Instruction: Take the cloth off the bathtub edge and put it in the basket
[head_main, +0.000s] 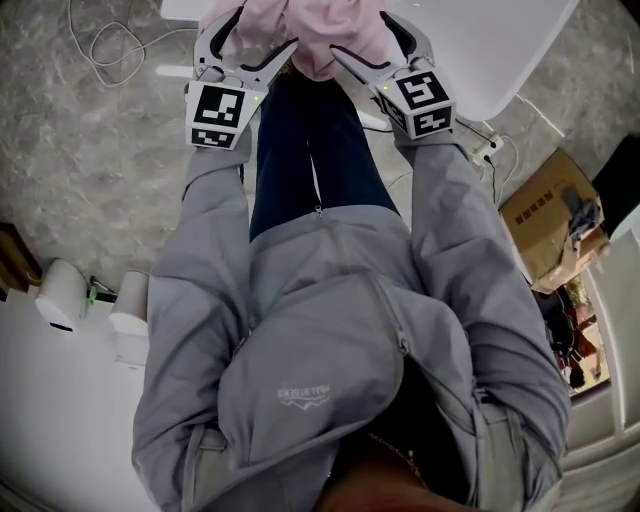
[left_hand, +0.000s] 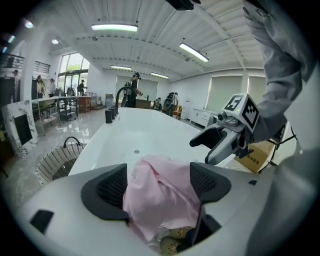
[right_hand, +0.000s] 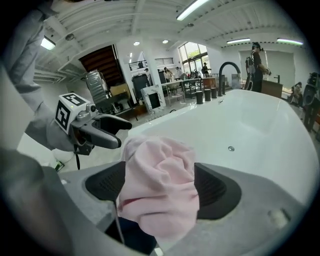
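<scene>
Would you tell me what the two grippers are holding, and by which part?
Nothing seems gripped yet: the left gripper and right gripper straddle the pink cloth's bunched top with jaws open.

— What did the bathtub (left_hand: 150, 132) carry?

— A pink cloth (left_hand: 160, 192) lay bunched on its near white edge. At the far end a black faucet (left_hand: 122, 96) and a few dark cups (left_hand: 109, 116) stood on the rim.

— And the floor (head_main: 90, 160)?

— It was grey and marbled. A woven basket (left_hand: 60, 161) stood just beside the tub, and a cardboard box (head_main: 548, 228) at the other side. A white cable (head_main: 112, 45) lay looped. Two pale objects (head_main: 65, 295) were possibly appliances; that corner was too warped to tell.
</scene>
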